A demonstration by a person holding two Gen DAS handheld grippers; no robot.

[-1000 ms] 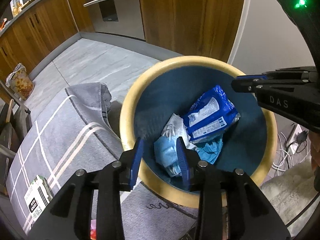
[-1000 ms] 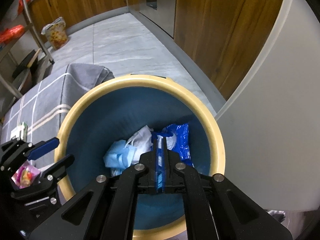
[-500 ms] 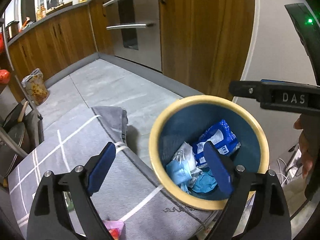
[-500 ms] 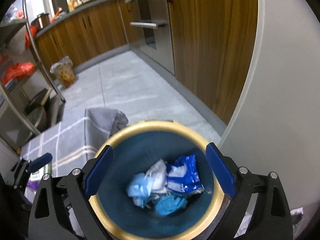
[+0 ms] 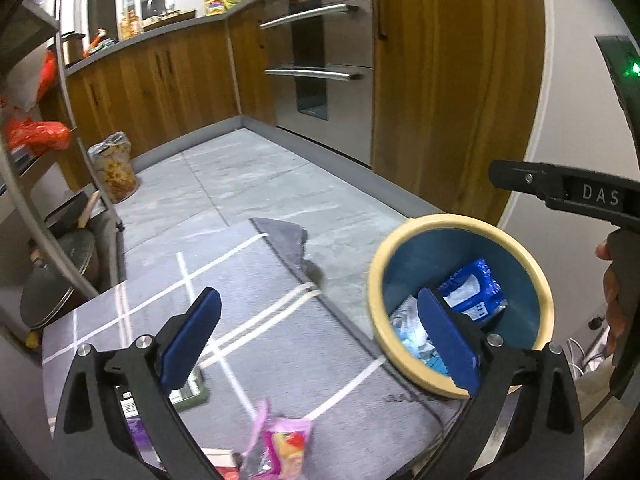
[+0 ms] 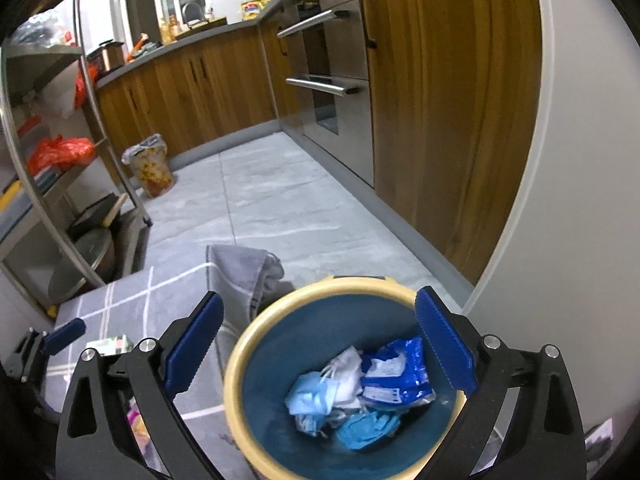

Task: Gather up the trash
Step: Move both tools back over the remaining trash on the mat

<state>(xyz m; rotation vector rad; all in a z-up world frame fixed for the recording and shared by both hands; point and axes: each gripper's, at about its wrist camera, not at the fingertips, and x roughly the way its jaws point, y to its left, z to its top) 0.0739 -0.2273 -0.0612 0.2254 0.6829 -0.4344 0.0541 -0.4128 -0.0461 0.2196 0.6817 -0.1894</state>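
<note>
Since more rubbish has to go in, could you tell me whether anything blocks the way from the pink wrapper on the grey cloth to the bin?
Nothing visible does. The pink wrapper lies on the grey cloth, the bin beside it has no lid, and the left gripper is open and empty.

A: What colour is the bin (image 6: 240, 364)?

B: Deep blue inside, with a cream-yellow rim. In it lie a blue and white wrapper (image 6: 396, 376), pale blue masks (image 6: 312, 396), a white one, and a turquoise glove (image 6: 366, 426).

A: And the rug (image 5: 256, 320)?

B: Grey, crossed by thin white lines in a wide check.

A: The packet (image 5: 286, 446) on it?

B: Pink, with a red spot.

A: The room?

B: Brown wood-grain cabinets (image 6: 200, 92), grey floor tiles (image 6: 272, 204), an orange-red bag (image 6: 62, 152) on the shelf.
</note>
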